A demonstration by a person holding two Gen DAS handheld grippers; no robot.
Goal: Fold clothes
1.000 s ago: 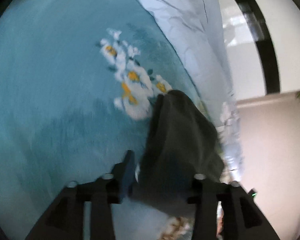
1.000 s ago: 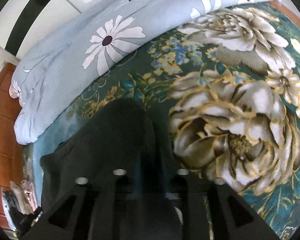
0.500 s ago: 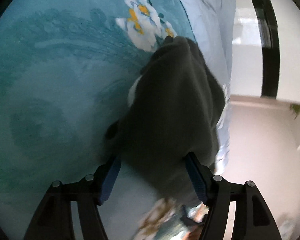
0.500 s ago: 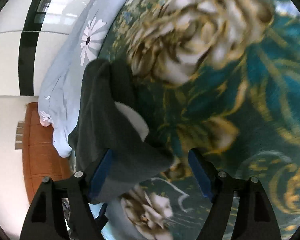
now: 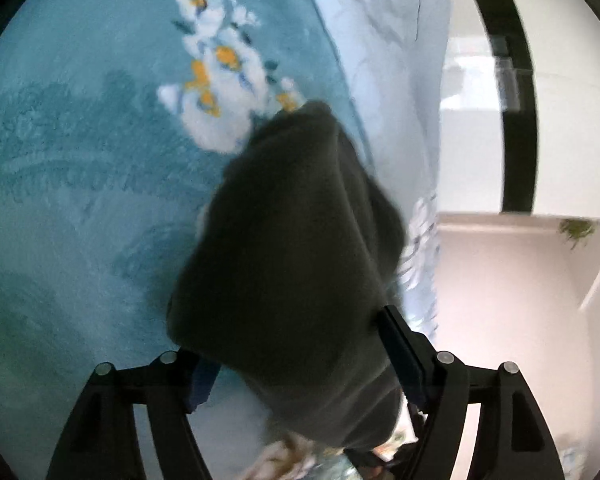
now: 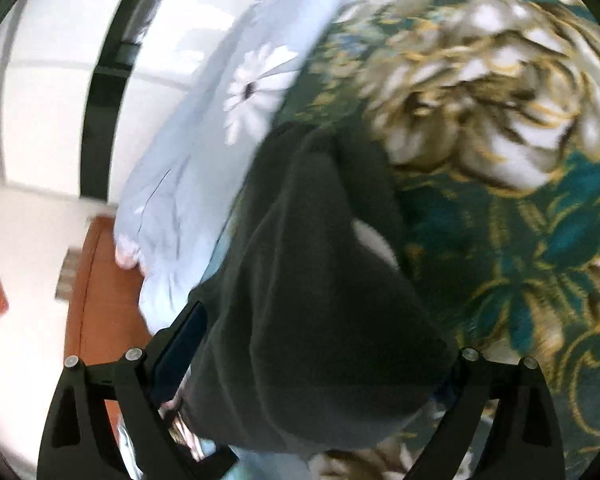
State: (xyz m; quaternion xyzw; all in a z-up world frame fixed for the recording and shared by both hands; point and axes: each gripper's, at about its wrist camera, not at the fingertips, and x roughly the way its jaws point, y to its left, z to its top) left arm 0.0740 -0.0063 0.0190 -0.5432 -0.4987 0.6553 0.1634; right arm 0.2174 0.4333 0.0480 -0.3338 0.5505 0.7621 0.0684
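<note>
**Both grippers straddled the folded bundle on the bed**

The dark grey, soft fleece garment point(image 5: 292, 248) lay bunched on the teal floral bedspread point(image 5: 80, 200), near the bed's edge where the pale blue daisy-print quilt point(image 6: 204, 128) ran. The left gripper point(image 5: 300, 360) and right gripper point(image 6: 316, 364) each had jaws spread wide around the bundle, not pinching it. To do the step well, each should probably close on an outer edge, not the thick middle.

Teal floral blanket point(image 5: 80, 184); pale daisy-print quilt point(image 6: 204, 152) alongside; possibly wooden headboard point(image 6: 104, 300), blurred.
</note>
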